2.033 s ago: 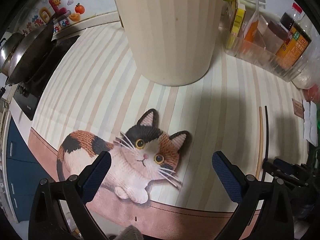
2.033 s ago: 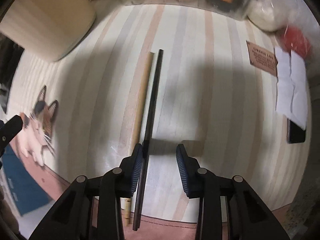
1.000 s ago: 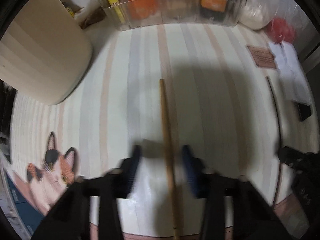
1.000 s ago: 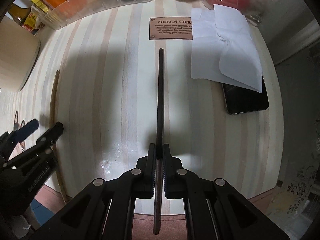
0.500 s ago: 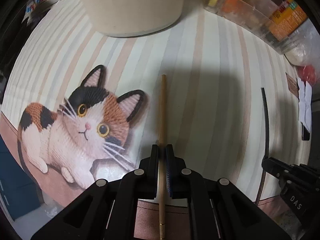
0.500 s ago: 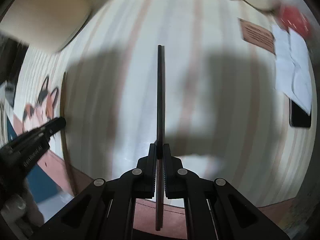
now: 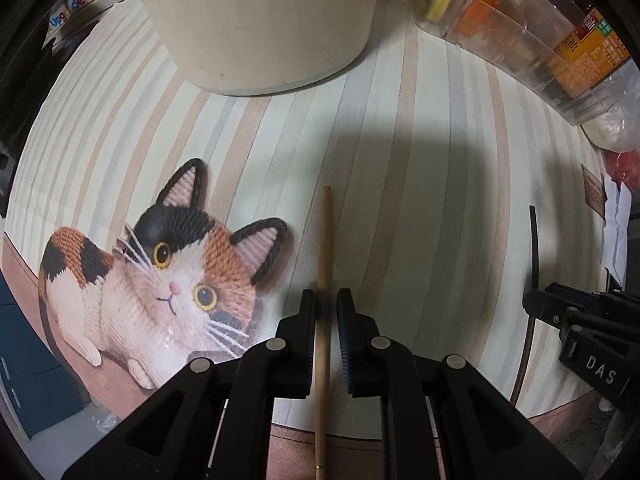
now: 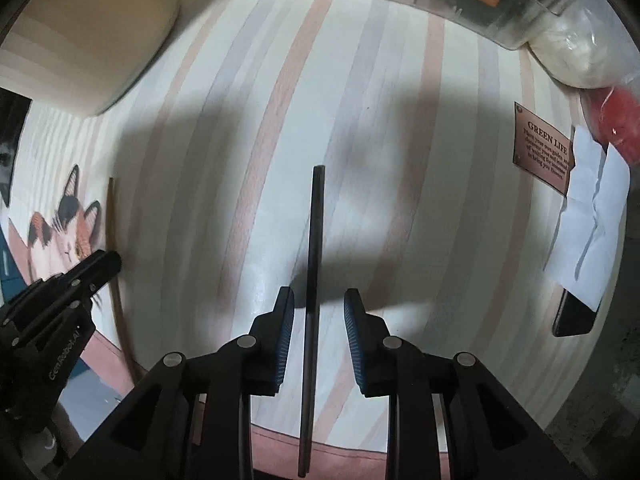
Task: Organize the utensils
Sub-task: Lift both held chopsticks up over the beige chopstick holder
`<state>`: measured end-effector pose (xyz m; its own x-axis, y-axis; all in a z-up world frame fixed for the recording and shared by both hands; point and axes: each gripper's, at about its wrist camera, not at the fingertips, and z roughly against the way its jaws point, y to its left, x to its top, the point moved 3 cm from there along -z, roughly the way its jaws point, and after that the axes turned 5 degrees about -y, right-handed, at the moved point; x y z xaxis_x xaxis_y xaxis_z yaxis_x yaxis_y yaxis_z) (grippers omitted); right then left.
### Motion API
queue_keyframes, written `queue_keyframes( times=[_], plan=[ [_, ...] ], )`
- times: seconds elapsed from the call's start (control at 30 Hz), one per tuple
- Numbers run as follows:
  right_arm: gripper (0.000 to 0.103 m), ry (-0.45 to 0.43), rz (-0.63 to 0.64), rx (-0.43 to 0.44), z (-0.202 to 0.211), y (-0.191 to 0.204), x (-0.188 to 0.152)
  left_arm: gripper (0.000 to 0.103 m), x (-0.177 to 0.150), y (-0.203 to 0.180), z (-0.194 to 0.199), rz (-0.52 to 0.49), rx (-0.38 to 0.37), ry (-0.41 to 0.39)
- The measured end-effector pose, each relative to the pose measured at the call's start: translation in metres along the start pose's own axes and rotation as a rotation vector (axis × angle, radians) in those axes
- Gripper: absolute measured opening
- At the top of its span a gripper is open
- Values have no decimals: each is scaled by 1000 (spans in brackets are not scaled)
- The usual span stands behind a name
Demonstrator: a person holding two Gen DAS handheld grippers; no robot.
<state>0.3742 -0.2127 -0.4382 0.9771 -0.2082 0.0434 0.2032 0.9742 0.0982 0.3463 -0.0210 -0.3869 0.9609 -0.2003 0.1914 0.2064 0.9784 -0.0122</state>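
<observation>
Left wrist view shows the left claw point(image 7: 326, 312) with its pads nearly closed around the wooden chopstick point(image 7: 325, 264), which lies on the striped bench point(image 7: 420, 168) beside the cat print point(image 7: 160, 280). The right claw point(image 8: 318, 312) has just been spreading, the black chopstick point(image 8: 314, 240) loose between its pads (no contact visible). Release cleanly, both sticks parallel, lifting straight up to avoid rolling them.

Striped bench mat point(image 8: 360, 100) with cat print point(image 7: 160, 280); resting on it: cream cylindrical container point(image 7: 260, 20), clear organizer tray point(image 7: 520, 52), white paper point(image 8: 592, 216) over black phone point(image 8: 572, 316). Both chopsticks' contact can't be confirmed.
</observation>
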Motion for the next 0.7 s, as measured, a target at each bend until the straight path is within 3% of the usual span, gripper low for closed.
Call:
queue_keyframes(
  times=[0.13, 0.7],
  plan=[
    [28, -2, 5, -30, -3, 23, 1, 11, 3, 2, -1, 4, 4, -4],
    [28, -25, -4, -61, 3, 25, -44, 11, -1, -2, -2, -2, 14, -8]
  ],
)
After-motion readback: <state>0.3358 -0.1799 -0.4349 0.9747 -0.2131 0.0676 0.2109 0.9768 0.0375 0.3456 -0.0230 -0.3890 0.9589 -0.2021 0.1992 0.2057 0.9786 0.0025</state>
